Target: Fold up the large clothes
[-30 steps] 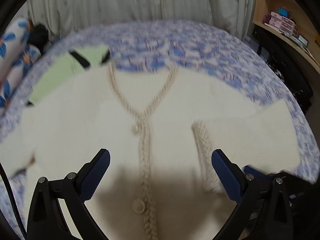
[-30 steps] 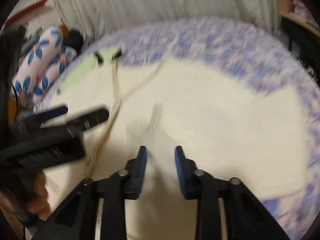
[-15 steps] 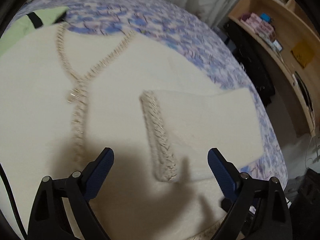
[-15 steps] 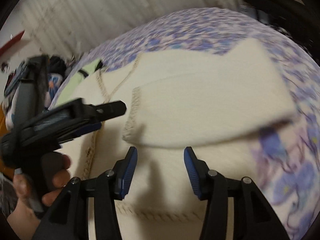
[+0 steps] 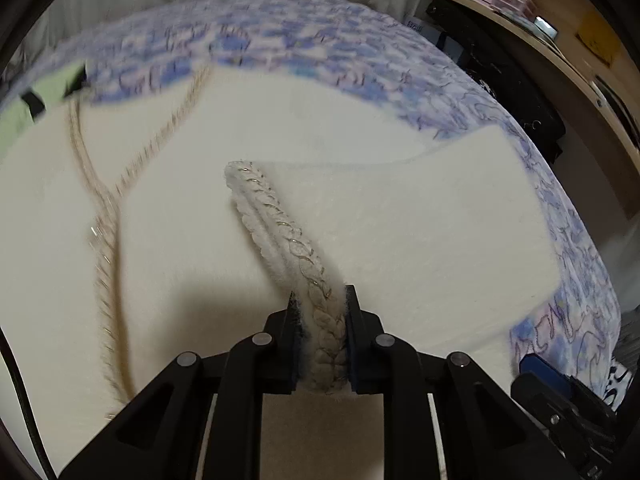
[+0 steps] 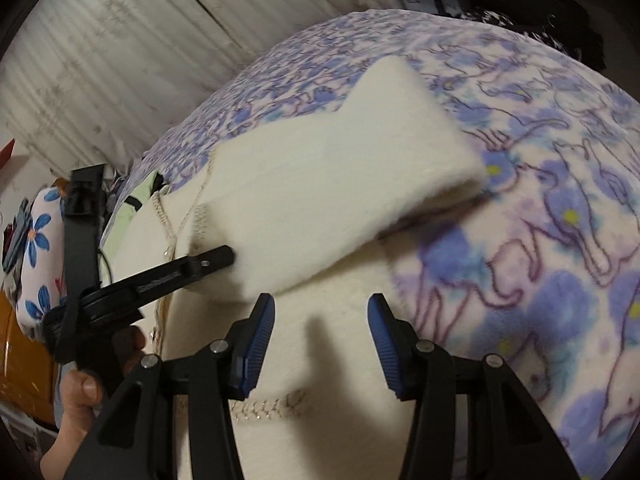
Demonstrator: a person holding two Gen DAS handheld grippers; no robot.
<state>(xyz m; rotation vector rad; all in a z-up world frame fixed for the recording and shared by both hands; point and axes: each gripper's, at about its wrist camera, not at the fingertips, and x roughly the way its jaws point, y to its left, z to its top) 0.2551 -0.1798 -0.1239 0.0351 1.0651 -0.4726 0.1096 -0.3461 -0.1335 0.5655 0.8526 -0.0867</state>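
Left tool now clamped on sleeve's braided cuff, formerly spread; right tool apart over cardigan.

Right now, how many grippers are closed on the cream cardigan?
1. The left gripper pinches the braided cuff of the cream cardigan. The right gripper hangs open above its lower part, holding nothing.

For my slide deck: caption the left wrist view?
Left gripper clamps the cream cardigan's braided cuff above the floral blanket.
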